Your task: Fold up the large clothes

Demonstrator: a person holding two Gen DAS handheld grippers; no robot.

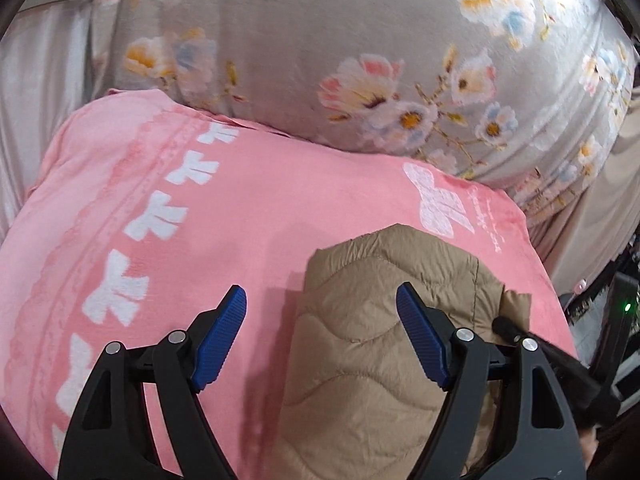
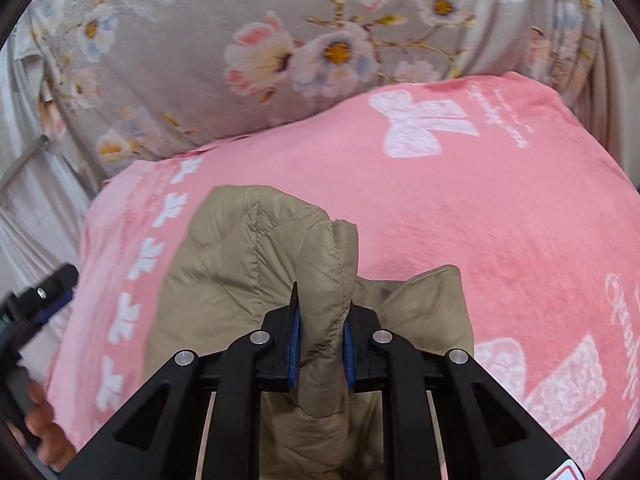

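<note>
A tan quilted jacket (image 1: pixel 360 360) lies bunched on a pink blanket with white bows (image 1: pixel 280 200). My left gripper (image 1: pixel 320 290) hovers open over the jacket's left edge. One blue pad (image 1: pixel 220 340) is above the blanket and the other is above the jacket, and nothing is pinched between them. In the right wrist view my right gripper (image 2: pixel 323 300) is shut on a raised fold of the jacket (image 2: pixel 240 248). The fold stands up between the blue pads (image 2: pixel 295 344). The lower part of the jacket is hidden behind the gripper bodies.
A grey floral quilt (image 1: pixel 320 40) (image 2: pixel 200 40) is heaped behind the pink blanket (image 2: pixel 480 220). A person's hand (image 2: pixel 40 420) holding the left gripper shows at the left edge of the right wrist view. Dark equipment with a green light (image 1: pixel 627 307) stands at the far right.
</note>
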